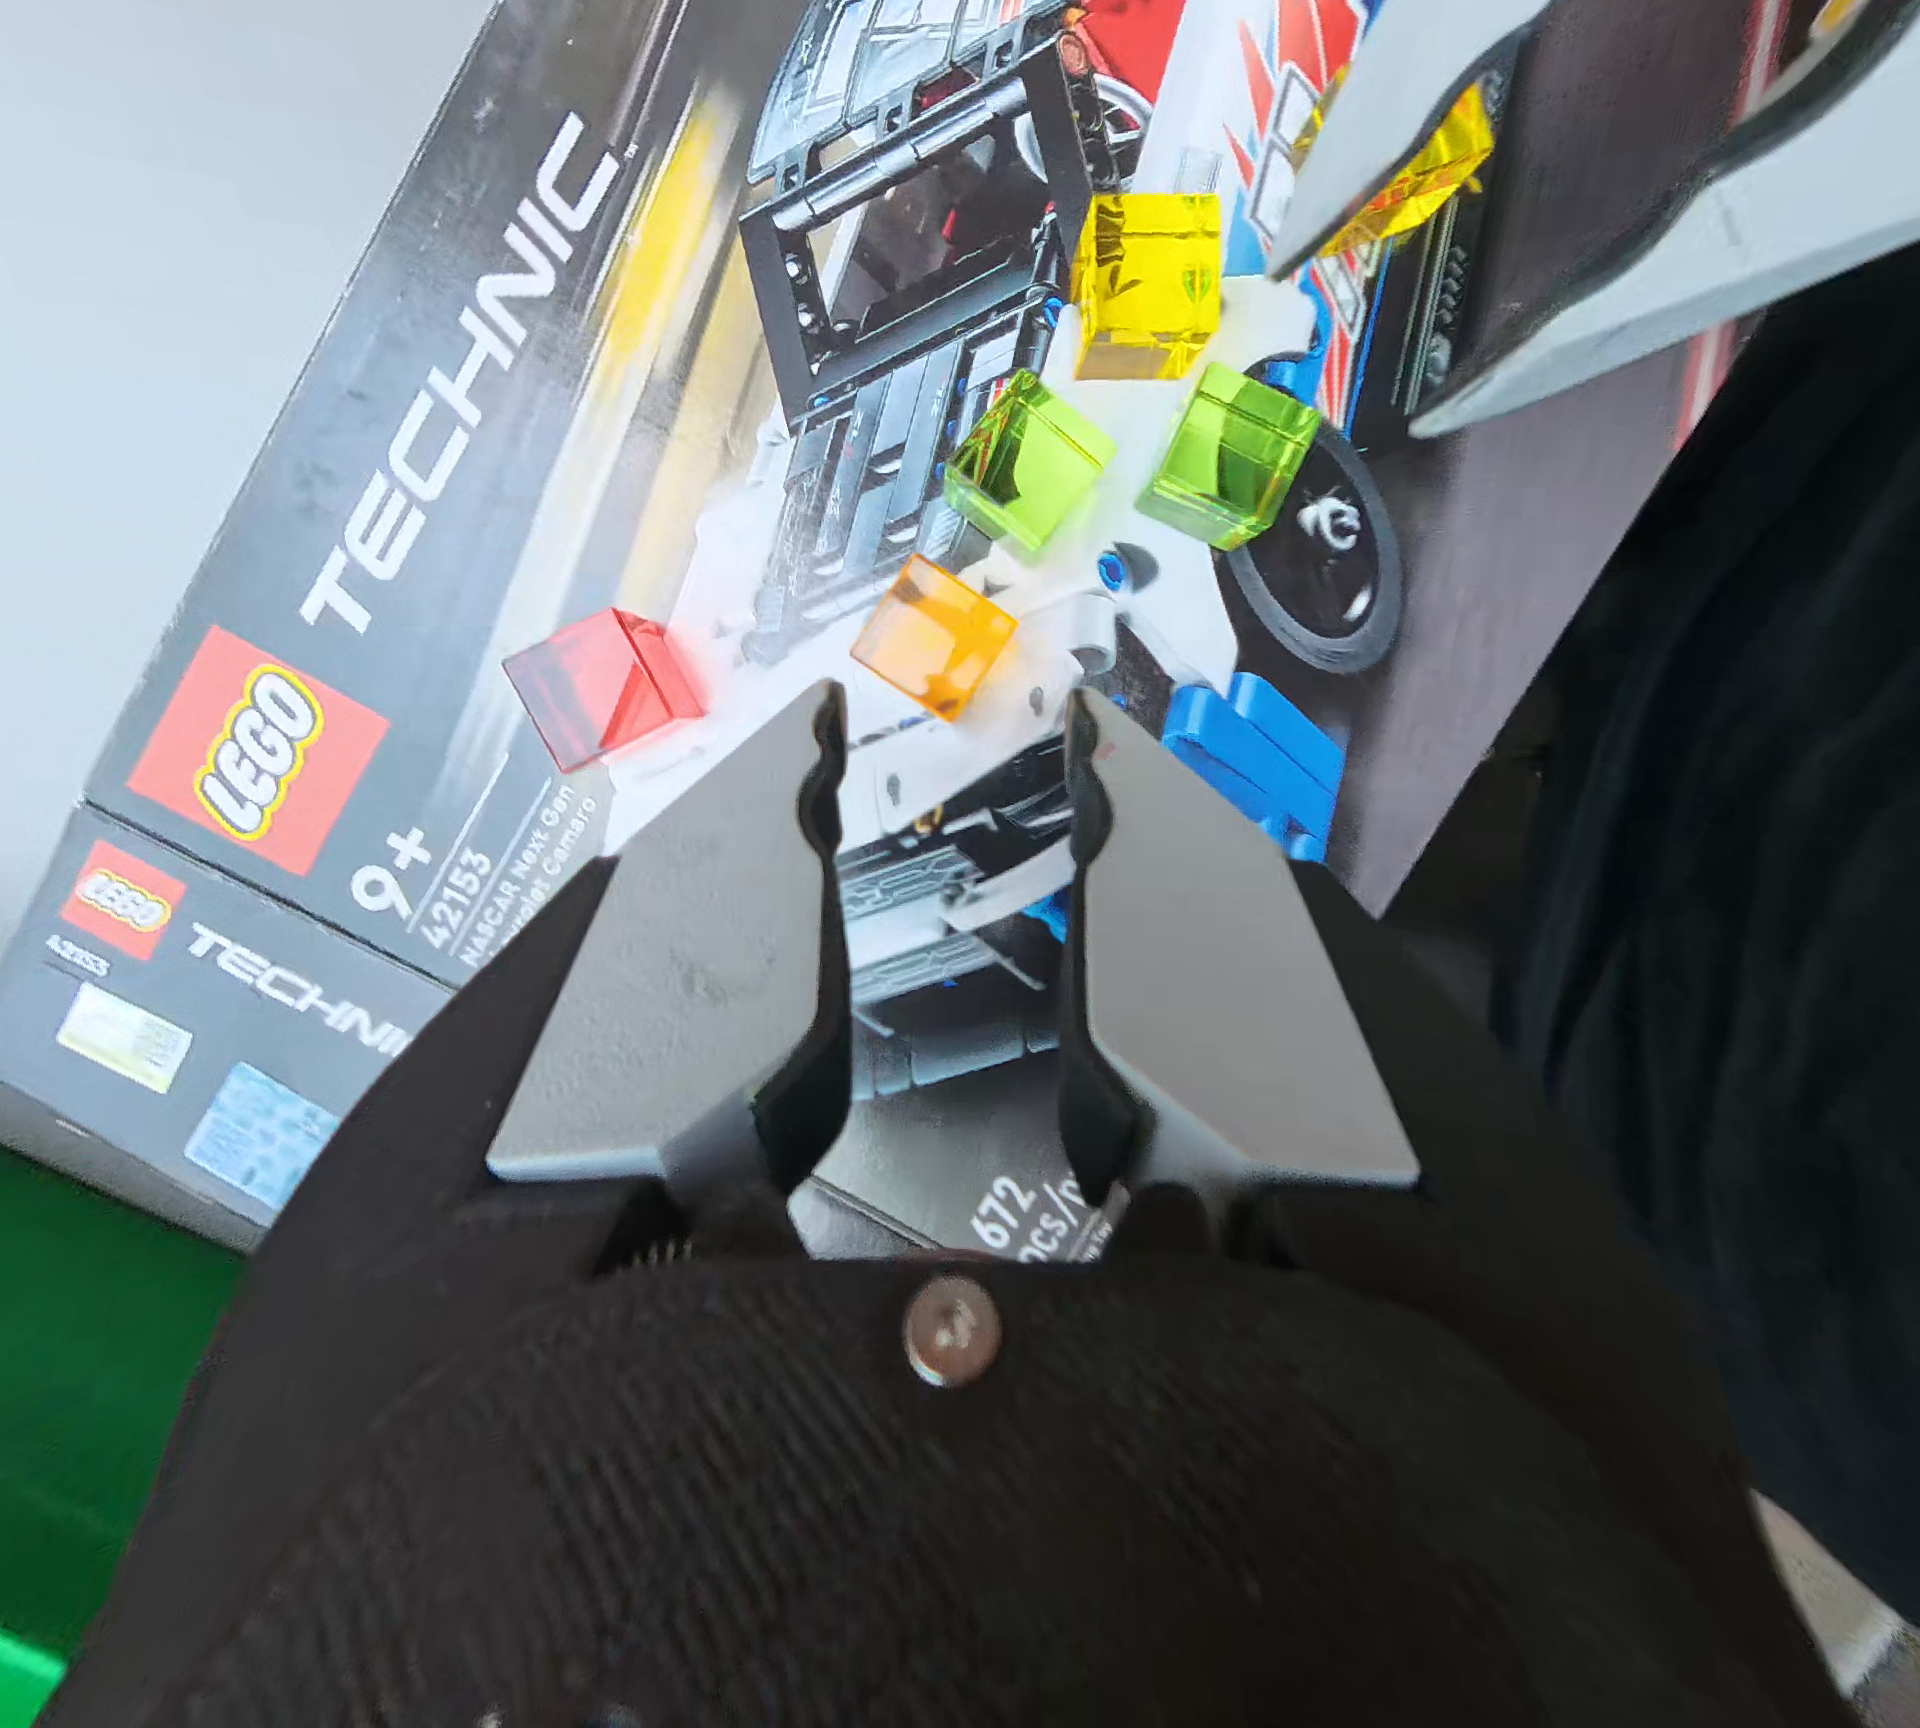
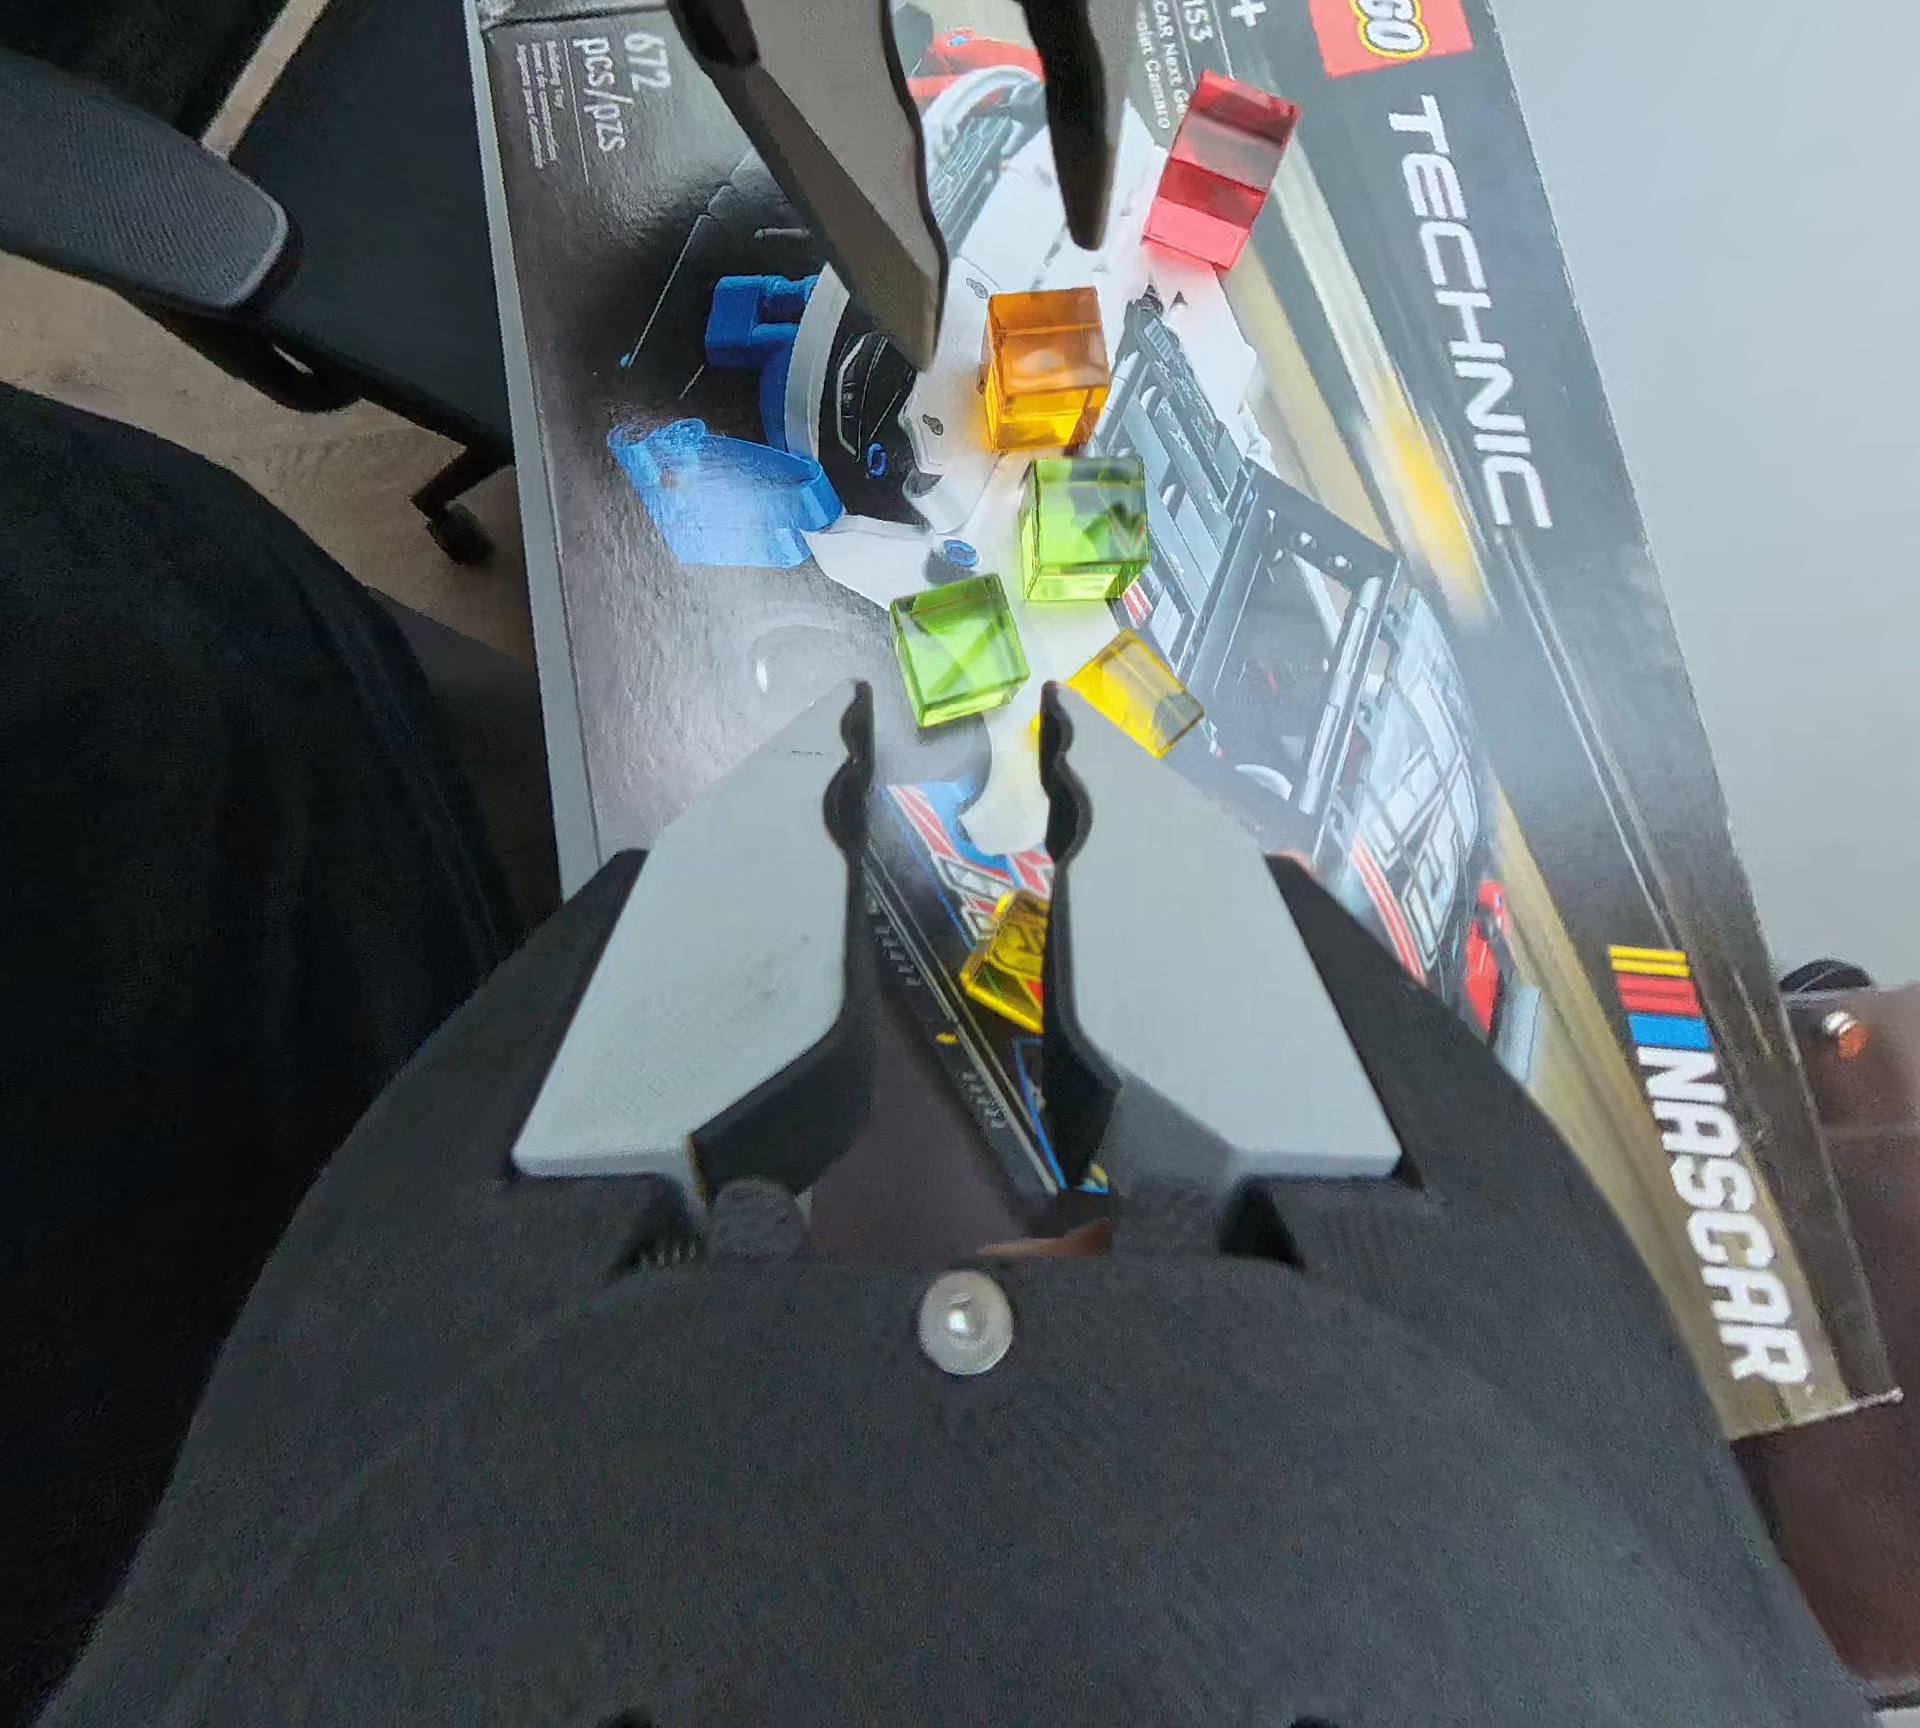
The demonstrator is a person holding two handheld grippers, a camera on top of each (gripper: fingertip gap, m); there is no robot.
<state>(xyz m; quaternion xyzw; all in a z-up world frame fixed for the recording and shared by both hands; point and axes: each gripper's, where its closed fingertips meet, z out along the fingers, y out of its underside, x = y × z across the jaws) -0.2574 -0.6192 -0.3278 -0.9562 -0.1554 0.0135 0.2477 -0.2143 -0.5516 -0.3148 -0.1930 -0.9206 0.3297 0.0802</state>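
Six clear coloured cubes lie loose on a toy box (image 1: pixel 436 473) on the table: the left hand-held gripper (image 1: pixel 951 702) gapes near the orange cube (image 1: pixel 933 634), the right hand-held gripper (image 2: pixel 951 702) gapes, empty, over a yellow cube (image 2: pixel 1010 961).

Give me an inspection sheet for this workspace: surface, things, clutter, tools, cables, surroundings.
Surface: printed toy box lying flat on a pale table.
Things: six clear cubes on the box: red cube, orange cube, two green cubes, yellow cube, second yellow cube.
Clutter: nothing seen.
Tools: left tool open, empty, nearest the orange cube; right tool open, empty, over the second yellow cube.
Cables: nothing seen.
Surroundings: dark chair, tan floor, dark clothing, green object at the table edge.
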